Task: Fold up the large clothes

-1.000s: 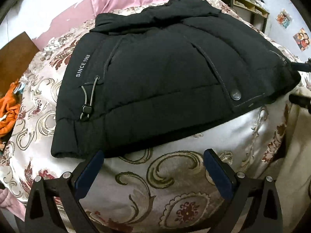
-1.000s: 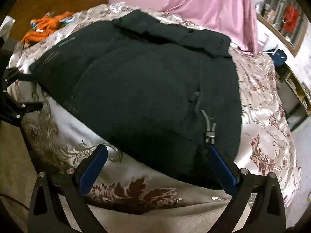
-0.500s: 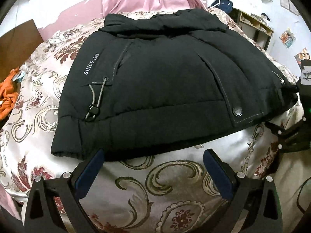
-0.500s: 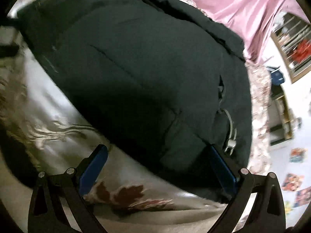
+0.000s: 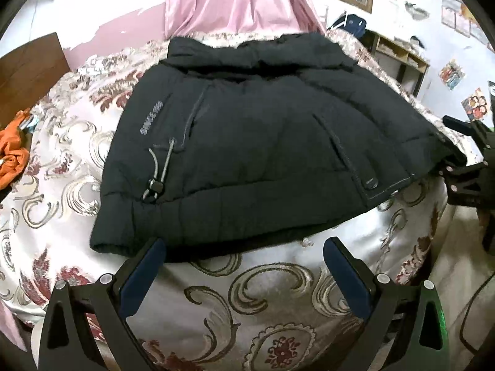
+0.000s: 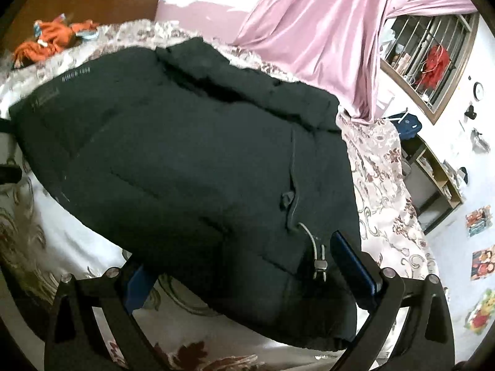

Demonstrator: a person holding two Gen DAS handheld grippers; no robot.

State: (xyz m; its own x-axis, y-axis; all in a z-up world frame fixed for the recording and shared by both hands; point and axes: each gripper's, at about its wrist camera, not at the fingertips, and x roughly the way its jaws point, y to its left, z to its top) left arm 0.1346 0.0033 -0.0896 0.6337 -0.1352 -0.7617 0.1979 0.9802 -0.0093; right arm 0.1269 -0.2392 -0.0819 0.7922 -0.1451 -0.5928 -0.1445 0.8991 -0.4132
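Over the bedspread (image 5: pixel 263 293), both the left gripper (image 5: pixel 241 266) and right gripper (image 6: pixel 241 266) gape wide around the jacket (image 6: pixel 191 167) hem.

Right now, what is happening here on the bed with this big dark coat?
A person with a two-finger gripper in each hand is folding a black padded jacket that lies flat on a floral satin bedspread. The left gripper hovers open at the hem, holding nothing. The right gripper is open around the jacket's other lower corner, beside its grey drawcord toggle, and has not closed yet. An orange garment lies aside.
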